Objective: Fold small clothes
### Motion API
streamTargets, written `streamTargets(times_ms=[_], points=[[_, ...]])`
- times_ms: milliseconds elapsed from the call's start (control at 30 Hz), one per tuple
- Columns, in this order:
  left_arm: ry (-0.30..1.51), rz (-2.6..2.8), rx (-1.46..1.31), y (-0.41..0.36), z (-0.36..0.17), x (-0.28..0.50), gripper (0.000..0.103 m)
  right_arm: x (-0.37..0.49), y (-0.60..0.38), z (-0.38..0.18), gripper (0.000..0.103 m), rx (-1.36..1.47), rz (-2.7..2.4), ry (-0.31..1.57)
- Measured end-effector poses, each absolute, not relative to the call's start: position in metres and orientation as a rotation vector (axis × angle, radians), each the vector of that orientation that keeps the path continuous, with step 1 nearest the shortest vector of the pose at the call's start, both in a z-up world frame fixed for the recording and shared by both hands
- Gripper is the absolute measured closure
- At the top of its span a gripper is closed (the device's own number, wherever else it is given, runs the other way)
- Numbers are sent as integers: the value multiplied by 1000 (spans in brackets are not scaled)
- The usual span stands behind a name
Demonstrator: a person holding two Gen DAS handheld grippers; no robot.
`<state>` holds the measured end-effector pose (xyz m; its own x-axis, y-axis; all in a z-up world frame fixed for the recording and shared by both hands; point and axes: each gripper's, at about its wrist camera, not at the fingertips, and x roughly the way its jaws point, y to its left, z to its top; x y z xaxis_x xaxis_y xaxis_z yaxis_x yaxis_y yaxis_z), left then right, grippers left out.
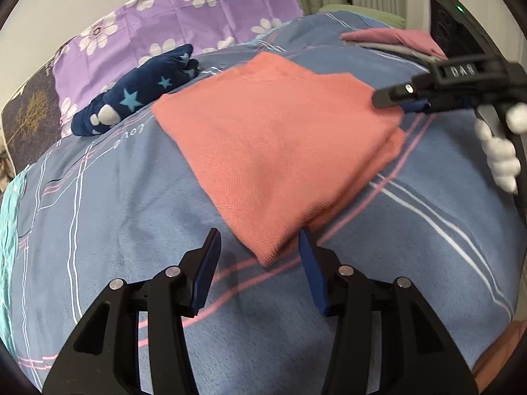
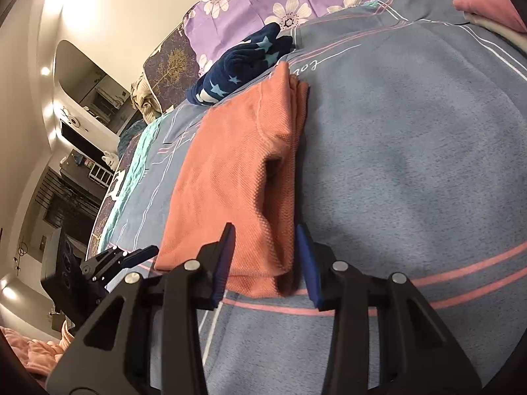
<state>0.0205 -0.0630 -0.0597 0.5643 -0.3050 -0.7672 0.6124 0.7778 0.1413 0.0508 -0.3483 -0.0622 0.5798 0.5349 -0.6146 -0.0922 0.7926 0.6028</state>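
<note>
A salmon knit garment (image 1: 270,151) lies folded in a rectangle on the blue striped bedspread (image 1: 115,230). My left gripper (image 1: 260,240) is open at its near corner; the corner lies between the fingers and the pads do not press it. In the right wrist view the same garment (image 2: 230,171) runs away from me. My right gripper (image 2: 265,240) is open astride its near folded edge, with cloth between the fingers but not pinched. The right gripper (image 1: 395,95) also shows at the garment's far right corner, held by a white-gloved hand (image 1: 500,154).
A navy star-patterned garment (image 1: 131,98) lies crumpled by the purple flowered pillow (image 1: 197,10). A stack of folded pink and grey clothes (image 1: 395,41) sits at the far right of the bed. Loose pink cloth (image 2: 36,355) lies off the bed's edge.
</note>
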Motion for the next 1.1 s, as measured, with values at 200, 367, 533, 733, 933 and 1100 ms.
streamTargets(times_ms=[200,367,533,733,933,1100], points=[[778,-580,478,-77,-61,24,54,56,-346,-63,82,560,368,884],[780,-622,463,-79,-59,24,99,59,-350,-68,95,607,344,910],[729,-610,443,-63,-41,17,100,51,-351,-47,98,662,386,841],[770,-621,459,-48,-48,6,99,38,-330,-36,98,529,369,860],[804,-676,385,-41,-49,2,96,33,-339,-69,86,539,254,920],[769,-756,260,-40,-25,10,94,20,-324,-31,85,450,314,781]])
